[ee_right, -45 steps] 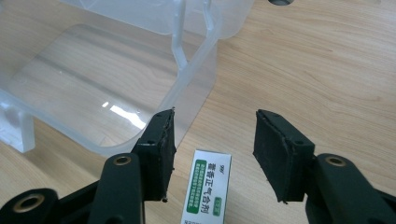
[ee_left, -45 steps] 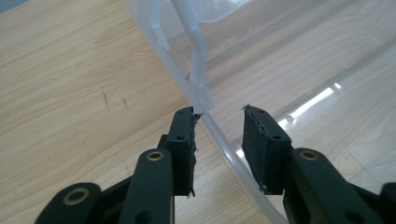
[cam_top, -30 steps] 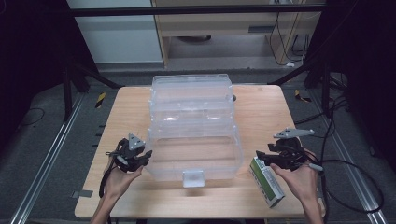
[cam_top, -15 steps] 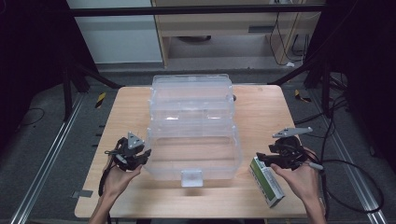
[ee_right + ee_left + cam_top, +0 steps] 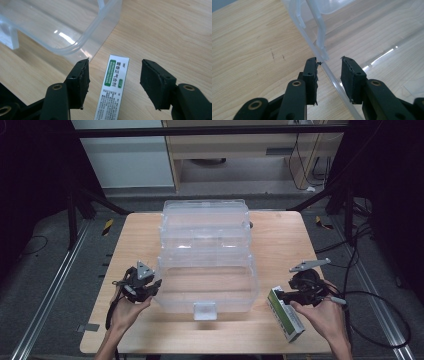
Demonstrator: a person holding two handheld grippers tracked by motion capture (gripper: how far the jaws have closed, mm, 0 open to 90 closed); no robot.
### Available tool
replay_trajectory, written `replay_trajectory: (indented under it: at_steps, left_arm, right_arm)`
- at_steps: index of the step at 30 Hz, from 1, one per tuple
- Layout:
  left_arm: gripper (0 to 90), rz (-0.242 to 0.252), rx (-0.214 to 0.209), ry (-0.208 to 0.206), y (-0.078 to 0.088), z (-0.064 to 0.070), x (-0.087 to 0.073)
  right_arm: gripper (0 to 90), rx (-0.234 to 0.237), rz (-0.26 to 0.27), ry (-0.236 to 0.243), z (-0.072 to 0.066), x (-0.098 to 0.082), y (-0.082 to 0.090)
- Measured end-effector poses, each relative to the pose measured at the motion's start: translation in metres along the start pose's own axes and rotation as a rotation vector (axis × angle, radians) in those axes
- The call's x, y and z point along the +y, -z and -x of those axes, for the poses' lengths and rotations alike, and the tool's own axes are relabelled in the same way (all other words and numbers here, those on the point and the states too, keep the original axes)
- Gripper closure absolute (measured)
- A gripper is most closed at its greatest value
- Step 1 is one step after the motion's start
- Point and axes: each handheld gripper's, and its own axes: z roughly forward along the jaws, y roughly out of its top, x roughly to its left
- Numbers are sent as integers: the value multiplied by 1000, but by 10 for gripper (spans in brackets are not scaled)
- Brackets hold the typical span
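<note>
A clear plastic box (image 5: 250, 285) stands open in the middle of the wooden table, its lid (image 5: 205, 217) folded back. My left gripper (image 5: 156, 286) is at the box's left wall. In the left gripper view the thin rim (image 5: 322, 56) runs between the jaws of my left gripper (image 5: 329, 60), which is open and does not press on it. A white and green carton (image 5: 286, 316) lies flat to the right of the box. My right gripper (image 5: 281, 295) hovers over it. Its jaws have just been opening, and in the right gripper view they stand apart on either side of the carton (image 5: 112, 85) without touching it.
The box's front latch (image 5: 205, 310) faces the table's near edge. The box's corner (image 5: 75, 47) is close to the left of my right gripper (image 5: 115, 62). Bare wood (image 5: 280, 240) lies to the right of the box. Cables (image 5: 370, 295) trail off the table's right side.
</note>
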Motion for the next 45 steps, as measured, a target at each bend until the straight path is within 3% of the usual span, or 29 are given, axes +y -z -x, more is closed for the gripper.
replay_trajectory:
  at_steps: [21, 32, 45]
  left_arm:
    - [650, -2, 1, -6, 0, 0, 0]
    - [654, -26, 23, -41, -4, 4, 0]
    - [653, -26, 17, -38, -4, 3, -1]
  right_arm:
    - [417, -2, -164, -12, -8, 0, -4]
    - [440, 5, -221, -21, -7, -5, -8]
    - [484, 0, -262, -33, -6, -9, -13]
